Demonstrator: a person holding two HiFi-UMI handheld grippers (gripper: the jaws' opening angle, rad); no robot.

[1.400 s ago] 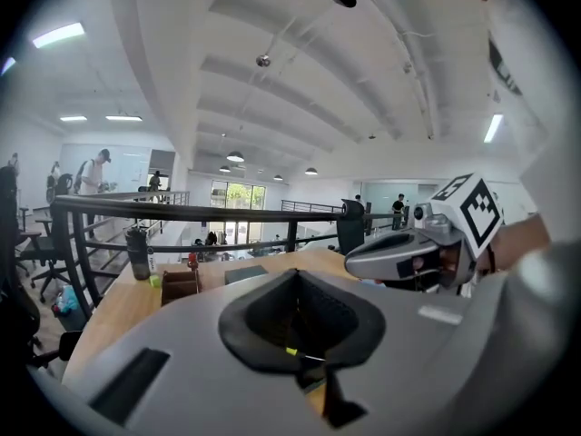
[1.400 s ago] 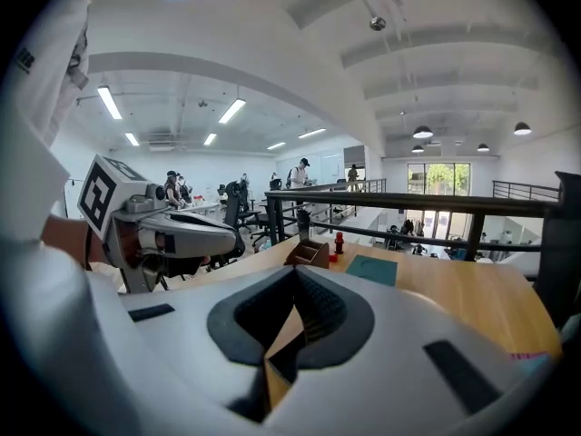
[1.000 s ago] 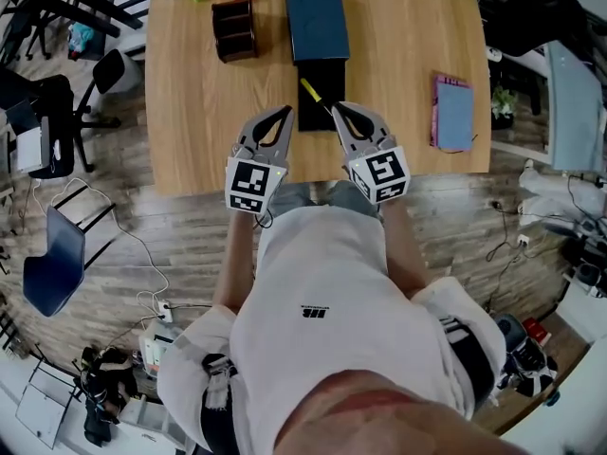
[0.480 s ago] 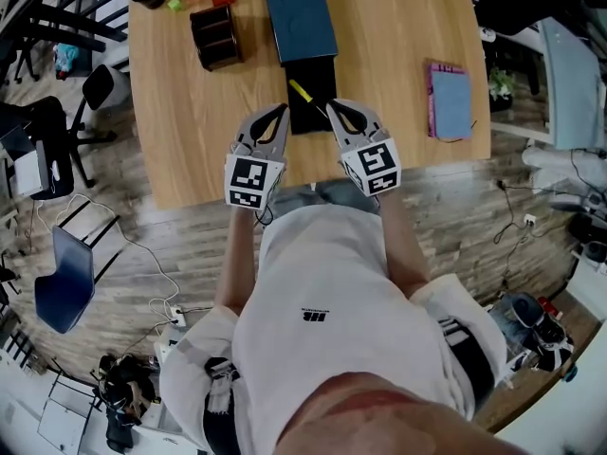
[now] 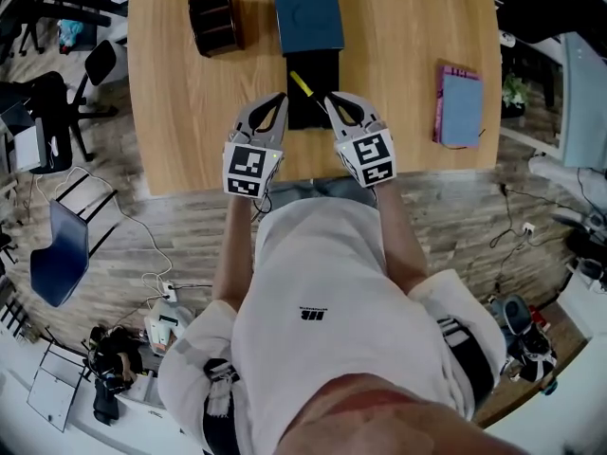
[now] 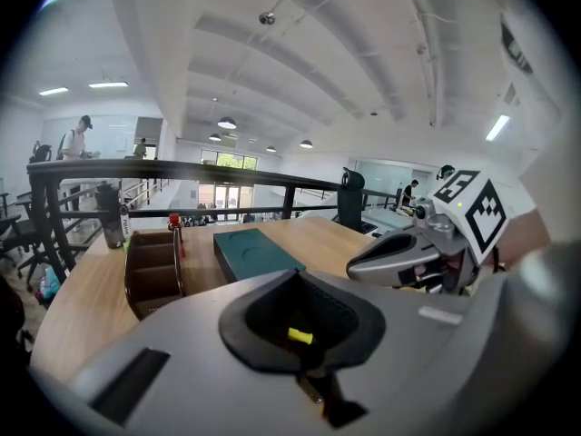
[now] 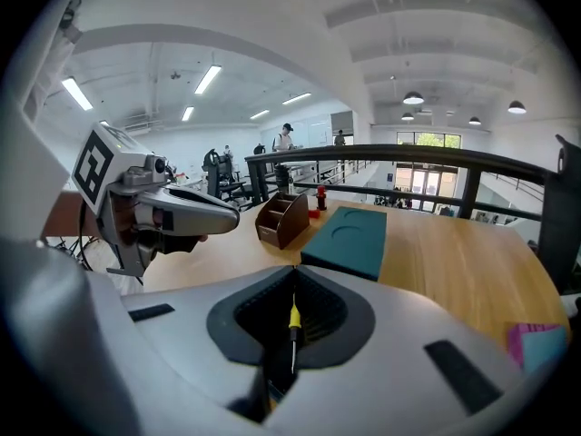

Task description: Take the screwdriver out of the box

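Screwdriver (image 5: pixel 301 82) first: it has a yellow handle and it lies slanted in the open black box (image 5: pixel 318 64). Its thin metal end is hard to see against the black, so I think it rests on the bottom of the box, but I am not sure.

The box sits on the wooden table (image 5: pixel 408 27), near the edge closest to the person. A flat teal lid (image 5: pixel 306 9) lies just behind the box and touches its far end.

The right gripper (image 5: pixel 327 97) hangs over the near right part of the box. Its two jaws are pressed together at the tips, and nothing is pinched between them. In the right gripper view, the yellow handle shows through the hole behind the tips, down below the gripper.

The left gripper (image 5: pixel 281 97) hangs just beside the left edge of the box. Its jaws are pressed together too, and it holds nothing. A bit of yellow shows through its hole as well.

The two grippers point toward each other a little, with the box between their tips.

Farther left on the table stands a dark brown holder (image 5: pixel 212 22) with open slots. Well to the right lies a pink and blue book (image 5: pixel 459 104). The person wears a white shirt (image 5: pixel 322 292) and stands at the table's near edge.
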